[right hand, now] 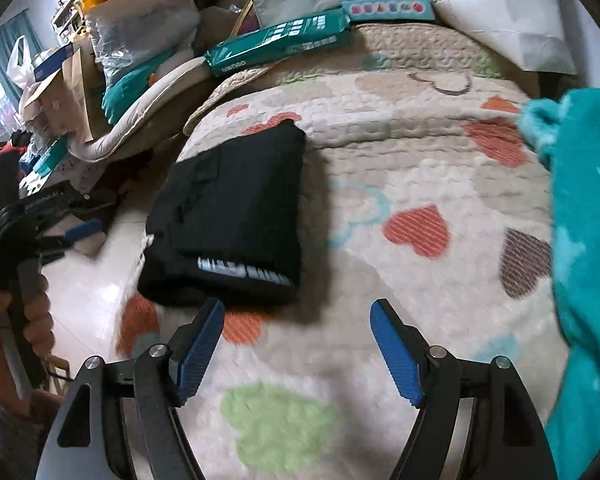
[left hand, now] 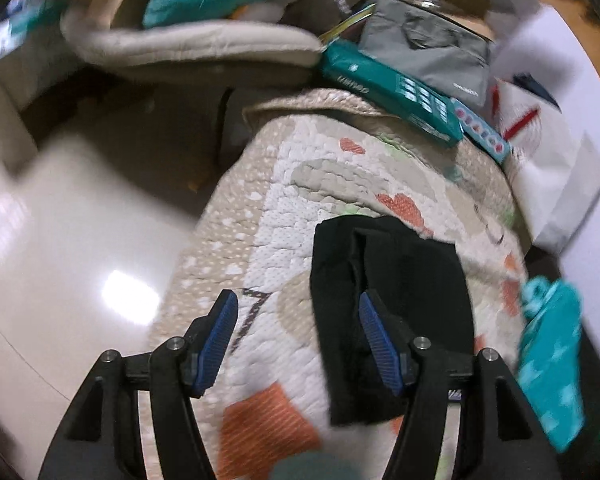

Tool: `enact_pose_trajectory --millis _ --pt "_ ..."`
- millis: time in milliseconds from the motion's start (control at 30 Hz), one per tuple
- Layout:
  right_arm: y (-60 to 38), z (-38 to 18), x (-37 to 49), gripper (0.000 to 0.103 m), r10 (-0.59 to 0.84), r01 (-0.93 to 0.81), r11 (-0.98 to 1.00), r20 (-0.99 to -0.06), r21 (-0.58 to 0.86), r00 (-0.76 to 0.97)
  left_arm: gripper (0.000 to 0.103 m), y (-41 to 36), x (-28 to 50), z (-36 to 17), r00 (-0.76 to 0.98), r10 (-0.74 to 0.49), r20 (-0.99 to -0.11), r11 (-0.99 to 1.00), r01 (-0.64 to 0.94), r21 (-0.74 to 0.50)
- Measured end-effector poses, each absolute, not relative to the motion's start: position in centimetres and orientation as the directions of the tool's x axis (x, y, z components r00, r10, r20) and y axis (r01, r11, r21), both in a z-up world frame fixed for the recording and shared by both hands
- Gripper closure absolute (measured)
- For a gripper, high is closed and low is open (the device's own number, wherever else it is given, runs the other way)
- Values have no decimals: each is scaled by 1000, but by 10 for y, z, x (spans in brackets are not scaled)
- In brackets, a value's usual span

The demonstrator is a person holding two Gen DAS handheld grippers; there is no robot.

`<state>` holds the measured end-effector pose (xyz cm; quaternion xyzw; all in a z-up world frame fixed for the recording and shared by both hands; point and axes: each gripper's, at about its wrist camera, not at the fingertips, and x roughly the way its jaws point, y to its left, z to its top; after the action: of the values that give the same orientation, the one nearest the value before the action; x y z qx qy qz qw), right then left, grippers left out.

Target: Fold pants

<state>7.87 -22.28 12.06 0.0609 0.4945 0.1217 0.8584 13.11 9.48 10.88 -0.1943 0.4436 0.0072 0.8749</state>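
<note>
Blurring smears the glossy floor (left hand: 80, 240) at left; the left gripper (left hand: 298, 312) hangs parted and empty, its right finger hiding part of the folded black pants (right hand: 236, 216) (print unreadable) on the heart-patterned quilt (right hand: 380, 152); the right gripper (right hand: 298, 320) gapes wide, empty; a teal blanket (right hand: 584, 248) runs off-frame.

both grippers: black angular finger arms, silver round pivot screws, ribbed blue pads (right hand: 396, 356); left gripper (right hand: 80, 231) body black with white lettering.

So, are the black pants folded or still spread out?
Folded: the black pants lie as a compact layered rectangle on the quilt, printed edge facing front, neither hand-held gripper touching them.
</note>
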Motion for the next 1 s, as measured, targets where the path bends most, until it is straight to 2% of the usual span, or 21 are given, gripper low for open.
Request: enact_pose_trajectory --millis 100,233,433,633,767,1000 --pt "-234 121 64 22 278 -111 960 -826 258 490 40 79 103 116 634 -85 -769 961 -152 -231" --pt "-244 123 55 22 304 -86 949 -806 304 507 34 72 61 107 623 -104 -775 951 -167 -262" --pt "-237 130 43 21 341 -110 936 -780 336 524 34 60 22 92 594 -39 -804 959 -203 -197" --pt "-227 129 30 20 344 -141 937 -780 319 523 34 62 -2 93 609 -26 -793 945 -245 -218" --pt "-220 125 27 20 325 -153 945 -790 288 520 34 52 -3 94 615 22 -788 963 -224 -148" --pt "-205 124 18 20 267 -198 962 -790 187 552 34 23 -2 94 630 35 -776 989 -133 -64"
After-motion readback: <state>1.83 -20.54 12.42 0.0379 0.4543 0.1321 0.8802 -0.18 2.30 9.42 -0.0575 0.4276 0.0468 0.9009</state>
